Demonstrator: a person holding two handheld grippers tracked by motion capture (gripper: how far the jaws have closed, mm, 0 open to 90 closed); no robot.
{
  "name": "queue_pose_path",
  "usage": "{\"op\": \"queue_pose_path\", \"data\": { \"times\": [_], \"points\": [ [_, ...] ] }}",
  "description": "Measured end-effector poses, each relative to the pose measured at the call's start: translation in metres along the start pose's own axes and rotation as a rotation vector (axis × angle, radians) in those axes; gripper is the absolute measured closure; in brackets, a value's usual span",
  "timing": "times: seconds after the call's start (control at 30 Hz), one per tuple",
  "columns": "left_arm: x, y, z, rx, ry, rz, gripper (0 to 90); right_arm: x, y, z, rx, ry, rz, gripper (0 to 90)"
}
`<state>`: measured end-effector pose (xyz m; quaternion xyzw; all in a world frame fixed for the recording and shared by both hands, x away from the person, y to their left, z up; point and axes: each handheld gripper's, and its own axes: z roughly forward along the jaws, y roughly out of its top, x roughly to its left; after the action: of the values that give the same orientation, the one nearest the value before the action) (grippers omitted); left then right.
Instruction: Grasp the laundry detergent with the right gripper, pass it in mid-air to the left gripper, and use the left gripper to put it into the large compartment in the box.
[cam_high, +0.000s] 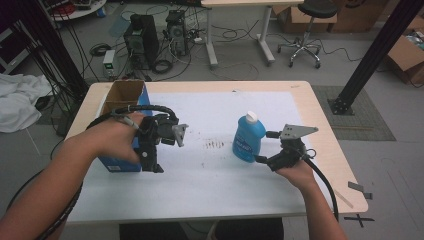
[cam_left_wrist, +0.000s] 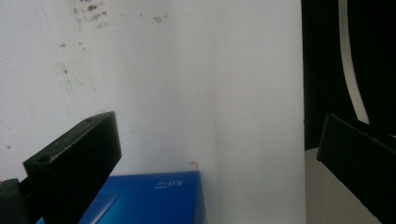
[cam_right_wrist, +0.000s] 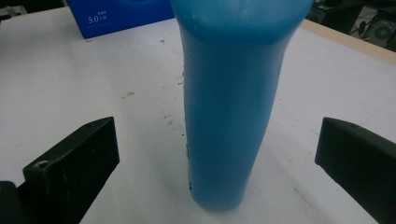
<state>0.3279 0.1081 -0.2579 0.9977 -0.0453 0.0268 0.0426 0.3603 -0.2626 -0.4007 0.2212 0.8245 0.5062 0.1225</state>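
A blue bottle (cam_high: 248, 137) with a white cap stands upright on the white sheet (cam_high: 215, 175), right of centre. My right gripper (cam_high: 266, 147) is open just to its right, one jaw on either side of the bottle's lower body. In the right gripper view the bottle (cam_right_wrist: 229, 107) stands between the jaws without touching either, and the right gripper (cam_right_wrist: 217, 144) is wide open. An open blue cardboard box (cam_high: 120, 107) stands at the left. My left gripper (cam_high: 152, 165) points down at the box's near right corner. Its own view shows the left gripper (cam_left_wrist: 215, 140) open, with the blue box corner (cam_left_wrist: 154, 196) below.
Dark smudges (cam_high: 215, 145) mark the sheet between box and bottle. The table's bare wooden edge (cam_high: 330, 150) runs along the right, with tape (cam_high: 360, 189) at its near corner. Beyond the table are computer towers (cam_high: 142, 40), a stool (cam_high: 307, 30) and a black post (cam_high: 375, 55).
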Motion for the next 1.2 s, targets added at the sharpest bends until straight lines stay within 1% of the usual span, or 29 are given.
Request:
{"op": "queue_pose_path", "data": {
  "times": [0.1,0.17,0.5,0.67,0.77,0.9,1.07,1.2],
  "points": [
    [0.000,0.000,0.001,-0.001,-0.003,0.000,0.1,0.000,0.000,0.005,0.001,-0.001,-0.001,0.0],
    [0.000,0.000,0.002,-0.001,-0.004,-0.001,0.1,0.000,0.000,0.008,0.010,-0.012,-0.004,0.0],
    [0.001,0.001,0.005,-0.003,-0.009,0.000,0.1,-0.001,-0.001,0.024,-0.003,-0.026,0.008,0.0],
    [0.001,0.000,0.005,-0.002,-0.008,-0.004,0.1,0.001,0.002,0.033,-0.007,-0.028,-0.005,0.0],
    [0.000,-0.001,0.005,-0.004,-0.009,-0.005,0.1,0.000,0.001,0.038,-0.015,-0.028,-0.001,0.0],
    [0.000,-0.003,0.005,-0.001,-0.008,-0.010,0.1,-0.001,-0.002,0.041,-0.026,-0.032,0.012,0.0],
    [-0.001,-0.004,0.005,-0.002,-0.006,-0.015,0.1,-0.002,-0.005,0.044,-0.036,-0.041,0.012,0.0],
    [-0.001,-0.004,0.005,-0.005,-0.005,-0.014,0.1,-0.003,-0.008,0.045,-0.032,-0.040,0.021,0.0]
  ]
}}
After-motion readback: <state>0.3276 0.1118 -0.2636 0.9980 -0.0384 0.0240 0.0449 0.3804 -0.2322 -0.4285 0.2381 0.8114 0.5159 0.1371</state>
